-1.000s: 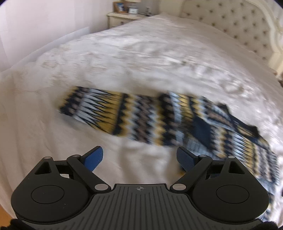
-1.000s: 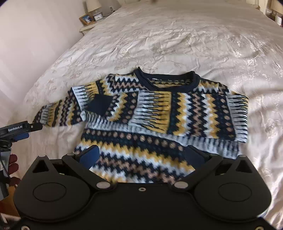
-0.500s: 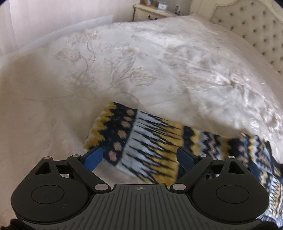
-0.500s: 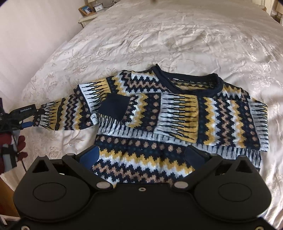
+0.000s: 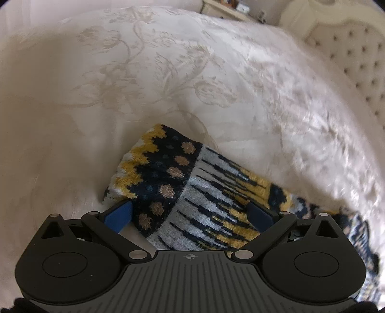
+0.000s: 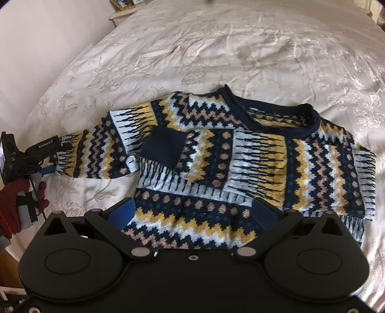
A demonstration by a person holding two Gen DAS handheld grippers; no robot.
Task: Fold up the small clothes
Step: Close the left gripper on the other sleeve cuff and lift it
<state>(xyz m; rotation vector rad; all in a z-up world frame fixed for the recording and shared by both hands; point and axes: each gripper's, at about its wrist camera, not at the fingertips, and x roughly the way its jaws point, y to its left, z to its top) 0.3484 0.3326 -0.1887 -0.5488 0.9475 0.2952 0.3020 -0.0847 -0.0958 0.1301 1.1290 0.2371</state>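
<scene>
Both blue pads of the wide-open left claw (image 5: pixel 190 214) straddle the sweater sleeve (image 5: pixel 192 192), unclamped.

Just a cream floral-embroidered satin bedspread (image 6: pixel 240 48), a tufted cream headboard (image 5: pixel 356 60), and a pale wooden nightstand (image 5: pixel 231 12) behind.

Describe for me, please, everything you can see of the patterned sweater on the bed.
The sweater is a thick knit in navy, mustard, pale grey and tan zigzag and dot bands, with a navy ribbed collar. It lies flat, neck away from the camera, on the cream embroidered bedspread. One sleeve is already folded across the chest; the other stretches sideways, its cuff between the open blue pads of the left gripper, which have just been opening wider.
</scene>
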